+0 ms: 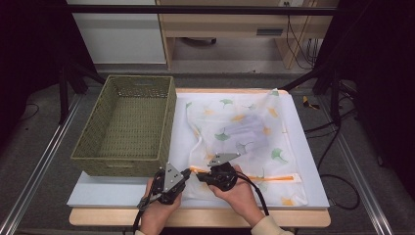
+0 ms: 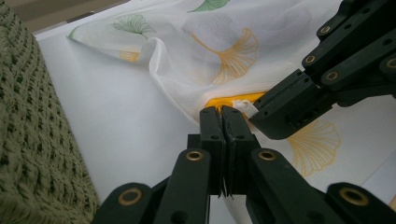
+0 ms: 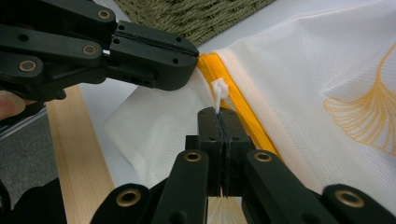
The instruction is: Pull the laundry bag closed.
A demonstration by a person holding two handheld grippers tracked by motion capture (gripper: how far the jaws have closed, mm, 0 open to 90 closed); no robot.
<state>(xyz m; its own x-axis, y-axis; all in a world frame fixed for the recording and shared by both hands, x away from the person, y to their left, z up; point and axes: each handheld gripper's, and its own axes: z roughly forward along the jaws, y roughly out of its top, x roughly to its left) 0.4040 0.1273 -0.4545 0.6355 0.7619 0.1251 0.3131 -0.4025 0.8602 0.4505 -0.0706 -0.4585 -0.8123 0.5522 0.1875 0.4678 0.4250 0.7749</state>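
The mesh laundry bag (image 1: 244, 142) is lying flat on the white worktop (image 1: 98, 193), just beside the green woven basket (image 1: 127, 125); its orange zipper (image 1: 266, 177) is running along the near edge, looking closed along its length; the left claw (image 1: 187, 172) is clamping the bag's fabric at the zipper's left end, holding it steady; the right claw (image 3: 219, 114) is pinching together on the small white zipper pull (image 3: 218, 93); so both grips are looking set, and what is remaining, by my judgement, is drawing the pull along the zipper; the basket is sitting empty.
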